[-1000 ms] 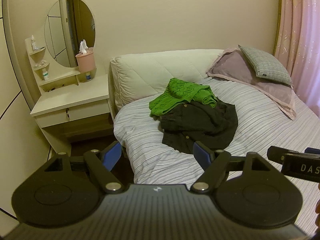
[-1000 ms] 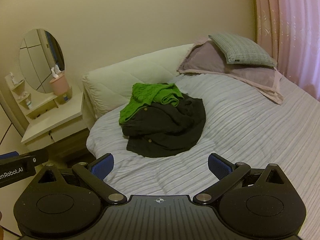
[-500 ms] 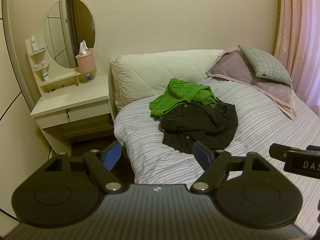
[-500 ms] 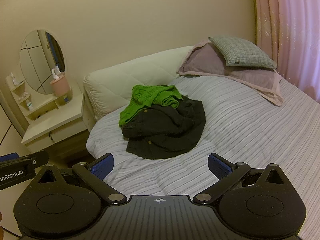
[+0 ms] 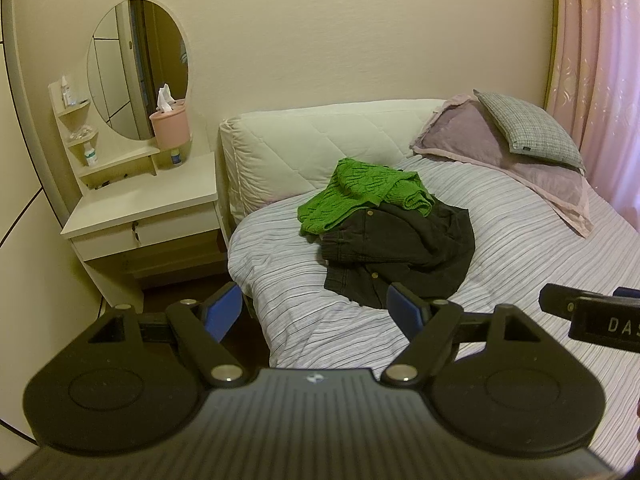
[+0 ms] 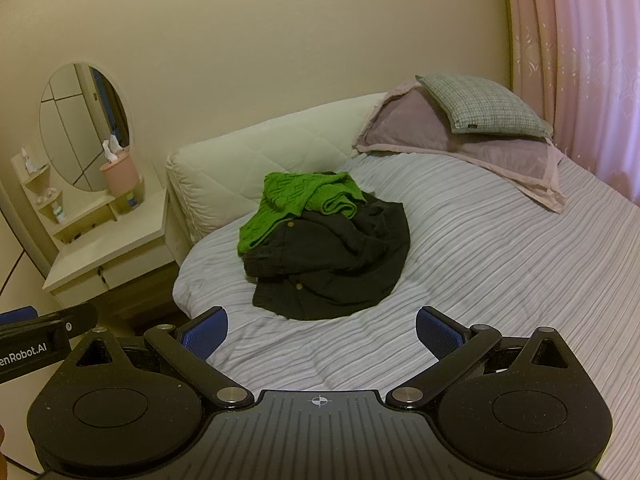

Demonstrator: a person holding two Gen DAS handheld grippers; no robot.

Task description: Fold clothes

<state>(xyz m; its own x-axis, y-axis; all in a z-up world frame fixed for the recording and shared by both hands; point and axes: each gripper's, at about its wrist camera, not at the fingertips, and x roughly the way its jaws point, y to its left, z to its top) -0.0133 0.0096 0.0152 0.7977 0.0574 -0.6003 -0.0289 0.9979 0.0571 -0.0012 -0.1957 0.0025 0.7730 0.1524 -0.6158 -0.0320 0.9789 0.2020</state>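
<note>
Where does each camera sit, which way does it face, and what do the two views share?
Left wrist: sits on the left tongs, open and empty, facing the bed near its corner and a dresser; the right tongs poke in at the right edge.
Right wrist: sits on the right tongs, open and empty, facing the bed from further right; the left tongs poke in at the left edge.
Shared: green sweater on a dark garment, pillows, mirror, curtain.

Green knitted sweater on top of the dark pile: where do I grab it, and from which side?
Pinch the green knitted sweater at its loose lower-left corner, coming from the dresser side. That flap lies flat on the striped bedsheet, clear of the dark buttoned garment.
</note>
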